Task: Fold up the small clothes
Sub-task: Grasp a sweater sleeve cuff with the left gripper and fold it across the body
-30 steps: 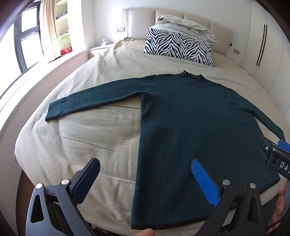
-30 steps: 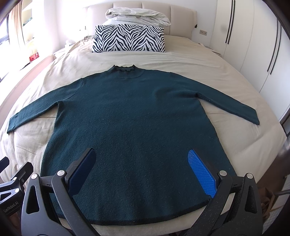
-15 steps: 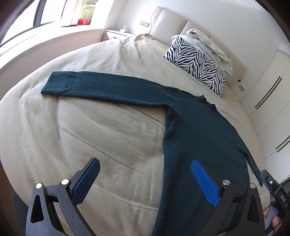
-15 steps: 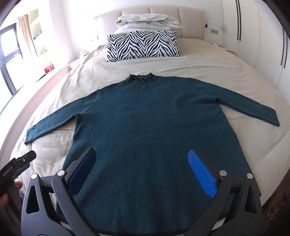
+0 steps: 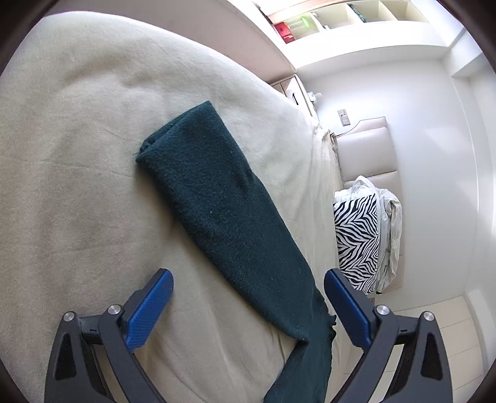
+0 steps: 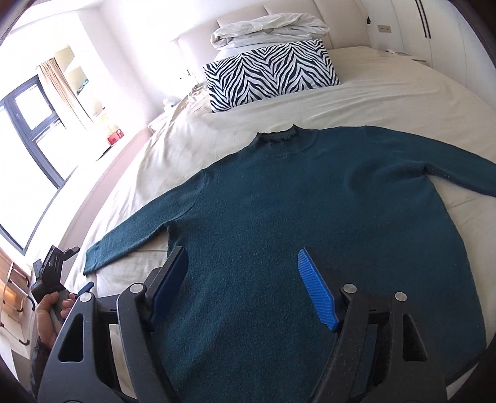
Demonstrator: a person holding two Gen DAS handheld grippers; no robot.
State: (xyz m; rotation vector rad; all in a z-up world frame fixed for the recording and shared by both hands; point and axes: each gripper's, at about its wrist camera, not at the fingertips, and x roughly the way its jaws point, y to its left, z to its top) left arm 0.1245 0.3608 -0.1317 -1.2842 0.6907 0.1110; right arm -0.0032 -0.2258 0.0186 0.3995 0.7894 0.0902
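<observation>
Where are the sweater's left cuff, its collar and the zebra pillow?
sweater's left cuff (image 5: 183, 130), left wrist view, end of the sleeve.
collar (image 6: 277, 136), right wrist view, ribbed neck edge.
zebra pillow (image 6: 272, 73), right wrist view, middle of its striped face.

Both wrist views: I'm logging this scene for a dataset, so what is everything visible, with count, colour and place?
sweater: one, dark teal, spread flat on the bed, sleeves out to both sides
bed: one, beige sheet, fills most of both views
pillow: one, black and white zebra print, at the head of the bed
folded bedding: one pile, white, on top of the pillow
headboard: one, cream, padded, against the wall
window: one, dark frame, beside the bed
wardrobe doors: white, on the far side of the bed
left tool: one, black with blue pads, open over the sleeve
right tool: one, black with blue pads, jaws just narrowed, nothing pinched, over the sweater's body
hand: one, holding the left tool's handle
</observation>
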